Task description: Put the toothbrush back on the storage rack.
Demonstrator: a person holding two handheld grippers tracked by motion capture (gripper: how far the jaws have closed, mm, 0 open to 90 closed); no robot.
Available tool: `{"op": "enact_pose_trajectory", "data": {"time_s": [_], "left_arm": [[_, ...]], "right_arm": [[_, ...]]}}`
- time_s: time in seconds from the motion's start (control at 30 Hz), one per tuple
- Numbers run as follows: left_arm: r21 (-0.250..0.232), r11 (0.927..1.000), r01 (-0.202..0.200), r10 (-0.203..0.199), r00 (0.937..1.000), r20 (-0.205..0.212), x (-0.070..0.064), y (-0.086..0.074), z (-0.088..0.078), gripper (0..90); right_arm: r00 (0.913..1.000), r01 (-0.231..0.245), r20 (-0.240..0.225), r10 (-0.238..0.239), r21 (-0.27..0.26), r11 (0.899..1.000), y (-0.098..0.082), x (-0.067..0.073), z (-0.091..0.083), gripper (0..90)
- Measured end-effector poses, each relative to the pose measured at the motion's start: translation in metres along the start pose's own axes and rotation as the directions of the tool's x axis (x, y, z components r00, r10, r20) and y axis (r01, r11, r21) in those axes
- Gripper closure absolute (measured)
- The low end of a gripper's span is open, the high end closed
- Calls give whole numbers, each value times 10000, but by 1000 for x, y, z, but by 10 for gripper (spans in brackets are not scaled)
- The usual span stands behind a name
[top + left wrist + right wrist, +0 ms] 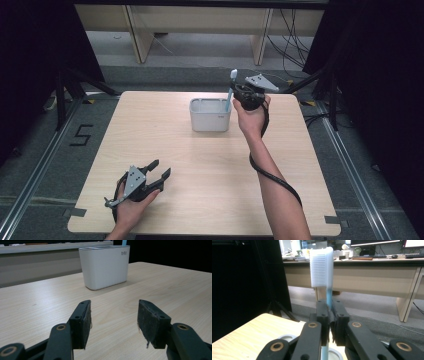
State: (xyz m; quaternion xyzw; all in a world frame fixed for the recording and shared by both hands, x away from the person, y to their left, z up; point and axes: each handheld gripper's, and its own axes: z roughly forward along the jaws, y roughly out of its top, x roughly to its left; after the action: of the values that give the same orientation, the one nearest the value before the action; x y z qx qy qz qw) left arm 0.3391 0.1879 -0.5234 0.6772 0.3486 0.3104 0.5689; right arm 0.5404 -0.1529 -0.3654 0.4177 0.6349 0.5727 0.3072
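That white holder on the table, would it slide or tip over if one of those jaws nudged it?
The white holder would probably slide rather than tip: it looks wide and squat, on a smooth wooden table. It seems to be light hollow plastic, so a gentle push may move it. The toothbrush standing in it might add slight leverage.

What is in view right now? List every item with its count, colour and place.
toothbrush: one, white bristled head on a light blue handle, upright, clamped in the right gripper above the holder
holder: one, white, far middle of the table
table: one, light wood, centre
desks: pale wood, beyond the table
right gripper: one, black, shut on the toothbrush
left gripper: one, black, jaws open, near left of the table
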Motion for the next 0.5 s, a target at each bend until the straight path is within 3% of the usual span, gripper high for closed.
{"op": "enact_pose_trajectory", "data": {"time_s": [0.4,0.5], "left_arm": [[11,10000,-11,11,10000,4,0,0,0,442],[9,10000,-13,13,10000,2,0,0,0,442]], "right_arm": [[9999,-115,85,113,194,9997,-8,1,2,860],[10000,75,55,-76,167,9998,-12,0,4,860]]}}
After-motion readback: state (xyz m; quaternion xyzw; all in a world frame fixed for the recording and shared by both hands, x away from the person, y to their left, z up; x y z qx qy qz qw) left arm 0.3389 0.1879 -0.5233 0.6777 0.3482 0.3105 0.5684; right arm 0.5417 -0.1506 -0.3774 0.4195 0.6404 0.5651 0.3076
